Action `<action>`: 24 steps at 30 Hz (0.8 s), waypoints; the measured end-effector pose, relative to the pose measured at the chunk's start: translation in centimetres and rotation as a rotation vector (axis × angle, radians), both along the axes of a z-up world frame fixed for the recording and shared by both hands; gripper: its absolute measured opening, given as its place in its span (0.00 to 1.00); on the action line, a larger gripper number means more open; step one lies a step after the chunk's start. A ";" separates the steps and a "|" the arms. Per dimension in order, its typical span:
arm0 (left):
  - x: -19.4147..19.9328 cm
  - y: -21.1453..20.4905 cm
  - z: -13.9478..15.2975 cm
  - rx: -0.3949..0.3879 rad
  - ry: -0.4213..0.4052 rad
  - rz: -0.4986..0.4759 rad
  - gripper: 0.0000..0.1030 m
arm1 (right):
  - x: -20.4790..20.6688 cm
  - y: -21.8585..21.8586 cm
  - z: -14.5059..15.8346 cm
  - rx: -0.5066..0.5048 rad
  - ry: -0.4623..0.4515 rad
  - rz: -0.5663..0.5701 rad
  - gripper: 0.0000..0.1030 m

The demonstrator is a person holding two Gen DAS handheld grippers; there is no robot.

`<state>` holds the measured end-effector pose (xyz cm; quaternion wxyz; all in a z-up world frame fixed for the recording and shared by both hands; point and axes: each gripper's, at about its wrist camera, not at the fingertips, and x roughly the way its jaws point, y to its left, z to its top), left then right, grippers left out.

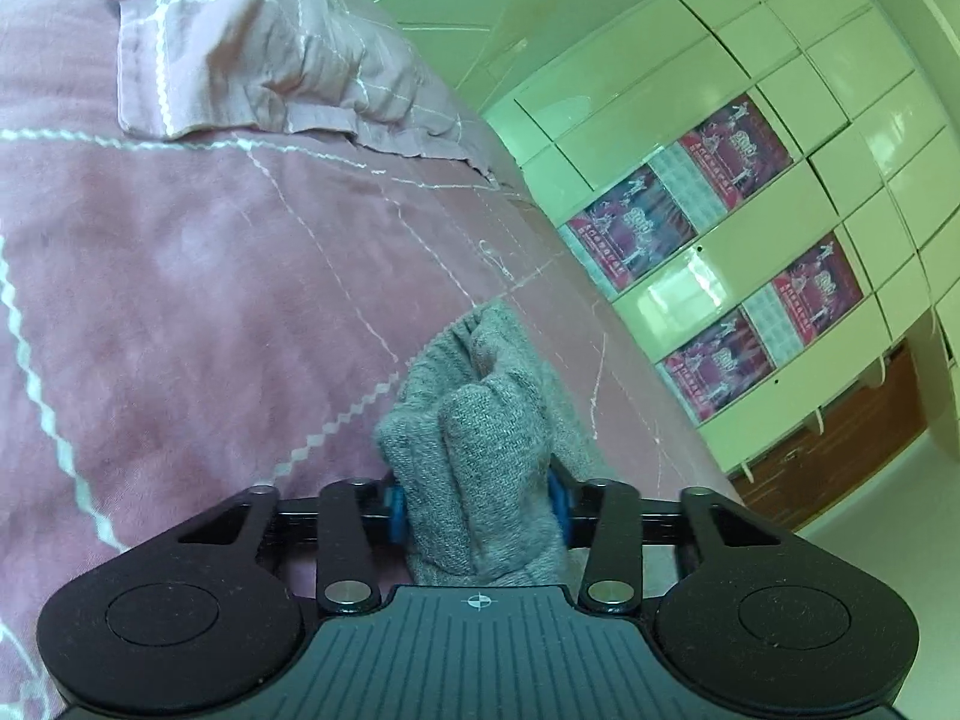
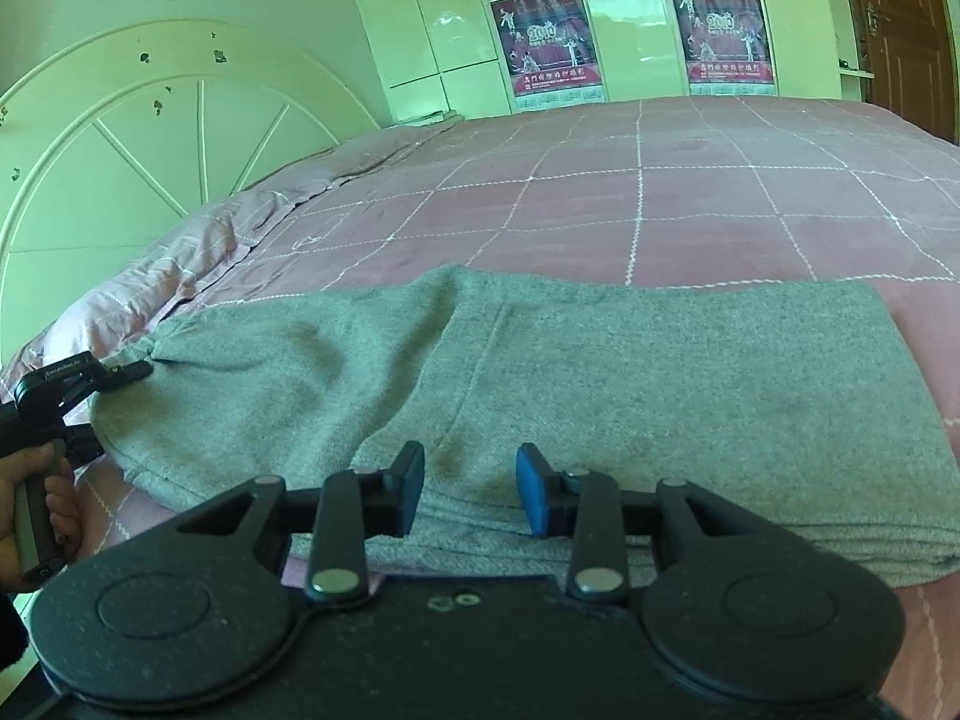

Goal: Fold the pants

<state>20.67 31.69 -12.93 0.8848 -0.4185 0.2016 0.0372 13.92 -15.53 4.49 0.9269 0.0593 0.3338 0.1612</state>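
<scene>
Grey pants (image 2: 600, 372) spread flat on the pink bedspread (image 2: 660, 204).
Left gripper (image 1: 477, 498) clamped on a bunched pants edge; right gripper (image 2: 471, 489) jaws apart, hovering over the near hem, gripping nothing.

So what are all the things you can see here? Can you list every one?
pants: one, grey, spread on the bed, one end bunched in the left tool
bedspread: one, pink with white grid lines, covering the bed
pillow: one, pale pink, at the head of the bed
headboard: one, cream, rounded, behind the pillow
wardrobe: one, cream, glossy doors, beyond the bed
posters: several, dark red, stuck on the wardrobe doors
door: one, brown wood, far right
left tool: one, black with blue pads, shut on the pants
right tool: one, black with blue pads, open over the pants' near edge
hand: one, holding the left tool's handle
</scene>
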 end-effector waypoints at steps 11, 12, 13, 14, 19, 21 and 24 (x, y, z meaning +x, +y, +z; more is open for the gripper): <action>-1.7 -2.2 6.2 0.192 -0.061 -0.065 0.38 | 0.9 3.5 -0.5 -0.116 -0.031 0.086 0.25; -1.7 -2.2 6.4 0.196 -0.058 -0.068 0.38 | 0.7 3.5 -0.4 -0.110 -0.047 0.081 0.26; -1.7 -2.3 6.5 0.195 -0.054 -0.070 0.38 | 0.6 3.5 -0.3 -0.097 -0.063 0.084 0.27; -1.8 -2.2 6.6 0.195 -0.053 -0.070 0.38 | 0.4 3.7 -0.3 -0.109 -0.078 0.085 0.24; -2.5 -2.4 6.5 0.196 -0.042 -0.068 0.38 | 1.0 5.5 -2.0 -0.239 -0.023 0.136 0.26; -2.6 -2.8 6.6 0.198 -0.043 -0.066 0.38 | 0.9 6.2 -2.8 -0.320 -0.047 0.165 0.30; -2.8 -3.4 7.2 0.213 -0.050 -0.070 0.38 | 0.5 6.0 -2.2 -0.315 -0.067 0.173 0.31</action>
